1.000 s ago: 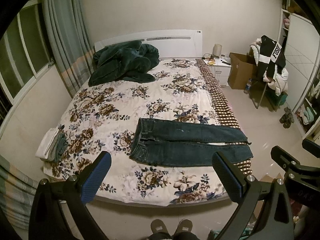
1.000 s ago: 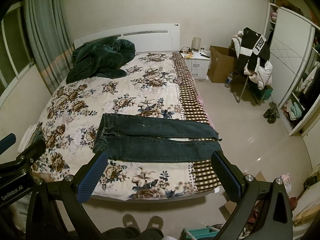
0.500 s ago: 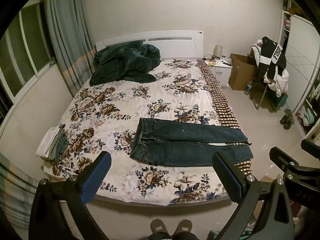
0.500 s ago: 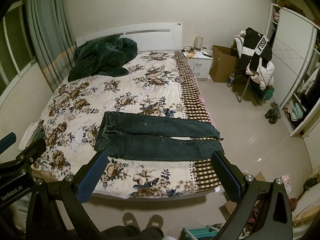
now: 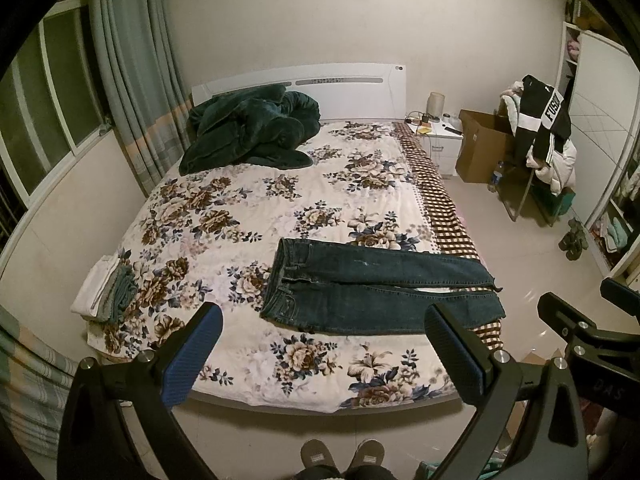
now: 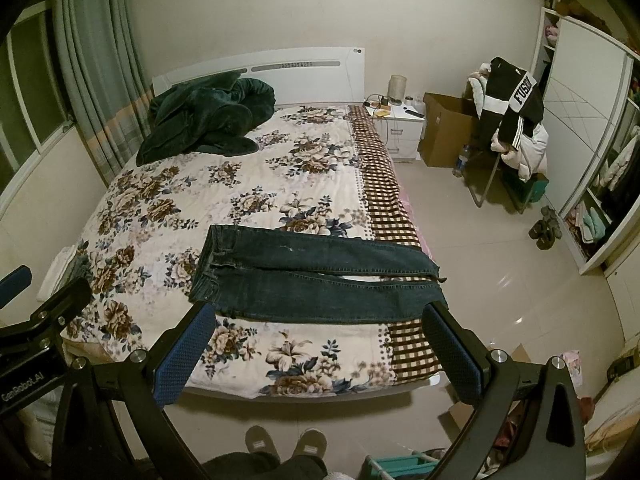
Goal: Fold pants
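Dark blue jeans (image 5: 372, 288) lie flat on the floral bedspread (image 5: 280, 208) near the bed's foot, waistband to the left, both legs stretched right to the checked edge. They also show in the right wrist view (image 6: 312, 276). My left gripper (image 5: 324, 332) is open and empty, held in the air before the bed's foot, short of the jeans. My right gripper (image 6: 316, 328) is open and empty too, at a like distance. Each gripper's body shows at the edge of the other's view.
A dark green blanket (image 5: 252, 132) is heaped by the headboard. Folded clothes (image 5: 104, 292) lie at the bed's left edge. A nightstand (image 5: 436, 140), cardboard box (image 5: 480, 148) and a chair piled with clothes (image 5: 544, 148) stand on the right. My slippers (image 5: 340, 454) are at the foot.
Both views have shifted slightly: the jeans and bed sit a little further right and up in the frames. Both grippers stay open. The jeans have not moved.
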Motion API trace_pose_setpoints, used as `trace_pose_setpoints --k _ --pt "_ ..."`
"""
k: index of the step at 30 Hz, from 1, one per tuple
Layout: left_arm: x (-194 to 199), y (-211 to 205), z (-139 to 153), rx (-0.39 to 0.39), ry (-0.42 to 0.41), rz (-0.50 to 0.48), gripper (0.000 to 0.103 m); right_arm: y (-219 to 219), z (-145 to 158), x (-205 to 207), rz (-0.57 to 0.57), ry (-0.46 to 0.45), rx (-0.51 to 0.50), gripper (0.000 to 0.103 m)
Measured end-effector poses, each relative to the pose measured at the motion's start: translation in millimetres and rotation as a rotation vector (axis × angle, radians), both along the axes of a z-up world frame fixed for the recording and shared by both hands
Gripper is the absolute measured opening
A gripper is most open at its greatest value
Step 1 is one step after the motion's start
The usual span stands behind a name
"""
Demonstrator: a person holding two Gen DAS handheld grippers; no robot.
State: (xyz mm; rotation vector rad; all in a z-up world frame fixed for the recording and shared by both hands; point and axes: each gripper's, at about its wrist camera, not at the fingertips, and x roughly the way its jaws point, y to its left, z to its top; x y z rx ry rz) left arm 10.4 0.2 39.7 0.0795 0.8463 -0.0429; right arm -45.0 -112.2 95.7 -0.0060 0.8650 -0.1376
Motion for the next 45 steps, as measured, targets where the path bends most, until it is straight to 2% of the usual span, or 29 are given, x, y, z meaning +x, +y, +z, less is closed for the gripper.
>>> trace_pose_setpoints --k 25,29,33,38,45 --pt "1.5 1.0 1.7 -0.001 -0.001 0.008 0.103 9.1 6.4 -3.2 0.006 0.006 0.012 0.103" --pt "14.7 -3.8 7.9 0.002 0.001 0.033 0.103 -5.7 -10.1 2.4 0.012 0.018 0.029 0.103" --pt "42.4 -7.0 -0.2 0.013 -0.003 0.084 0.103 -23.9 -27.0 24.1 0.003 0.027 0.041 0.103" --pt "84.2 -7.3 -29.8 0.05 -0.004 0.139 0.103 -50.6 -54.1 70.3 -0.028 0.037 0.033 0.103" --pt "185.5 7.4 -101.4 0.068 0.122 0.194 0.103 -93.4 -113.7 178.4 -0.129 0.134 0.079 0.103"
